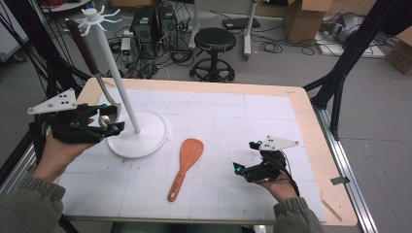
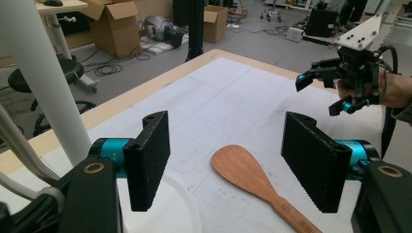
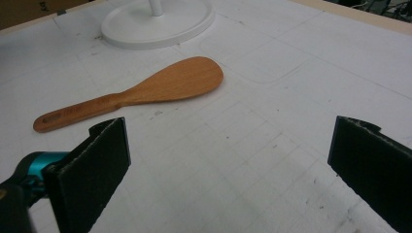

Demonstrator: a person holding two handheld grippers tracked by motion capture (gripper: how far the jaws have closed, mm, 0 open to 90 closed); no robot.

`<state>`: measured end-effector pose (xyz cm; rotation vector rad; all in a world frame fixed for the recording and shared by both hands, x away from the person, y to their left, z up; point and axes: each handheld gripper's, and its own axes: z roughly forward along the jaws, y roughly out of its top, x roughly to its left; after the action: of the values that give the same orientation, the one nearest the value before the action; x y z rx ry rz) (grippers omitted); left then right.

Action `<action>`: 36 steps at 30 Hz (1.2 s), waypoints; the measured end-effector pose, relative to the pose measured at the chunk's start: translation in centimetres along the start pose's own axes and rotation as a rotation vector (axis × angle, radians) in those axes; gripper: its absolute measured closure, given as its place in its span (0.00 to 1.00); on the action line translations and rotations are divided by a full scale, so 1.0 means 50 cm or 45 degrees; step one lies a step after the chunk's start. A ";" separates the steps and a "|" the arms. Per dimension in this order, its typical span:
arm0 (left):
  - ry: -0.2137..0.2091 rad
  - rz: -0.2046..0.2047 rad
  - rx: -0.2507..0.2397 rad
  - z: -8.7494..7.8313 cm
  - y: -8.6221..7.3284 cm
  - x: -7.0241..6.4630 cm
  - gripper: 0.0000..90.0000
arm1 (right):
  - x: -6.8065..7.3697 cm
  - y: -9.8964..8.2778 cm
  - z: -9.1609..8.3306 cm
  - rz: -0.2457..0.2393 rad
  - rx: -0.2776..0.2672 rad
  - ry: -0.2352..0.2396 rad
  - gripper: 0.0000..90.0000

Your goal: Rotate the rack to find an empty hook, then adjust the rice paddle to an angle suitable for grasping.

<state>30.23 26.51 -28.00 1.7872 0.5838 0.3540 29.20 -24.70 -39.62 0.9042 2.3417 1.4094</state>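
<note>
A white hook stand (image 1: 114, 68) rises from a round base (image 1: 145, 138) at the table's left. A ladle with a brown handle (image 1: 83, 46) leans from one of its top hooks, its metal bowl (image 1: 104, 119) low beside my left gripper (image 1: 114, 127). That gripper is open, with nothing between its pads (image 2: 148, 160), and it points along the table past the base (image 2: 170, 213). A wooden spatula (image 1: 184, 162) (image 2: 248, 172) (image 3: 160, 87) lies flat mid-table. My right gripper (image 1: 246, 156) (image 2: 318, 94) hovers open right of the spatula, its pads (image 3: 92, 170) wide apart.
A white gridded mat (image 1: 233, 116) covers the wooden table, whose bare edge (image 1: 311, 126) runs along the right. Behind the table stand a black stool (image 1: 214, 41), computer towers (image 1: 150, 24) and cardboard boxes (image 1: 303, 17). Black frame legs (image 1: 340, 73) flank the right side.
</note>
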 end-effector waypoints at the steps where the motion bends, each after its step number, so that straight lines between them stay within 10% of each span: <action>1: -0.001 0.006 0.004 0.001 -0.001 -0.001 0.39 | 0.001 0.000 0.000 0.003 0.002 -0.001 0.00; 36: -0.057 -0.001 0.069 0.080 -0.116 -0.049 0.32 | 0.013 -0.008 0.031 -0.035 0.080 0.061 0.01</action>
<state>29.09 23.15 -34.57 1.8423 0.5674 0.2993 29.33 -23.33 -40.67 0.8609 2.4366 1.3688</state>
